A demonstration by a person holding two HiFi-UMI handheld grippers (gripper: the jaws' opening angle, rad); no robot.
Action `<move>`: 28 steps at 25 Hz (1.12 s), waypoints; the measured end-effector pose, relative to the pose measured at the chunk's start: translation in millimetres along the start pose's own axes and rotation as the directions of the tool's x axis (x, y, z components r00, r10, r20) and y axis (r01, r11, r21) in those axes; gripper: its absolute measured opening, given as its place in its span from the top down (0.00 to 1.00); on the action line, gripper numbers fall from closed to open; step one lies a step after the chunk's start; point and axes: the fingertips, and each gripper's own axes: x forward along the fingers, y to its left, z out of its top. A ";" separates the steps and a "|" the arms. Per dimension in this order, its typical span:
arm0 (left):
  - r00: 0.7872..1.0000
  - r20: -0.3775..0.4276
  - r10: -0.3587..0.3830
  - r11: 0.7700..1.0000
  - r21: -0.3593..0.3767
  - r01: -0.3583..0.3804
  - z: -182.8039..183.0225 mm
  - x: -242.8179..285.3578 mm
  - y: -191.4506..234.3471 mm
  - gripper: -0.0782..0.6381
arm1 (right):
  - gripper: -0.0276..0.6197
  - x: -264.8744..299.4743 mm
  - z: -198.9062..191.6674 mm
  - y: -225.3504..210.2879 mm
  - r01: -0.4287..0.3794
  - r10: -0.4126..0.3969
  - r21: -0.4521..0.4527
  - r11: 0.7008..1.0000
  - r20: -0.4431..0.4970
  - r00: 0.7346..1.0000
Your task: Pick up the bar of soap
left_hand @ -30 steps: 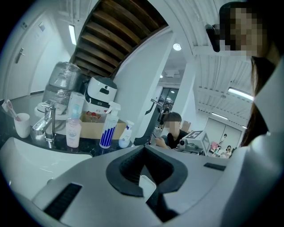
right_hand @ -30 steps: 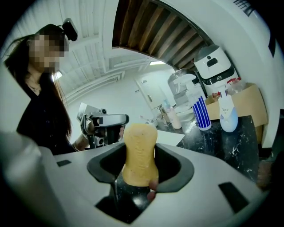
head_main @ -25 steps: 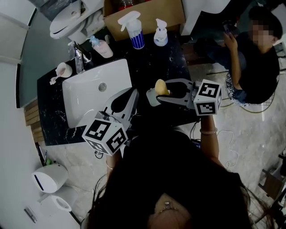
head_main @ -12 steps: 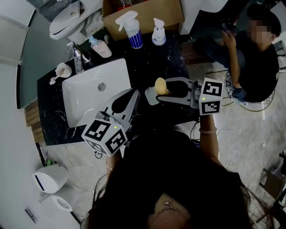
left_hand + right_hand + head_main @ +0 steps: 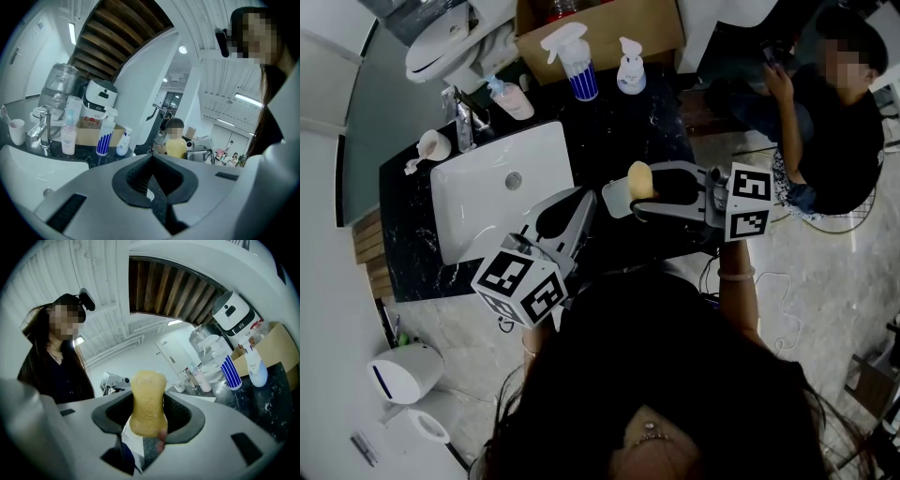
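Currently, right gripper (image 5: 148,416) clamped on bar of soap (image 5: 640,180) at its waist, 3 o'clock of the sink (image 5: 469,208); likely light, stiff, slippery. Left gripper (image 5: 151,180) closed, empty.

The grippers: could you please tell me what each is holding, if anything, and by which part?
The right gripper holds the bar of soap, clamped by its sides around the middle. The left gripper is shut and holds nothing.

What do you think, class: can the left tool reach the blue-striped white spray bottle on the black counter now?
Probably yes. The left tool holds nothing, and bare black counter lies between it and the blue-striped white spray bottle; its shut jaws must open first.
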 end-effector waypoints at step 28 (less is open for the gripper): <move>0.998 -0.013 -0.055 0.998 0.019 0.056 2.8 9.1 -16.4 0.88 | 0.65 -19.8 24.4 23.9 -0.095 0.096 -0.021 0.995 0.107 0.990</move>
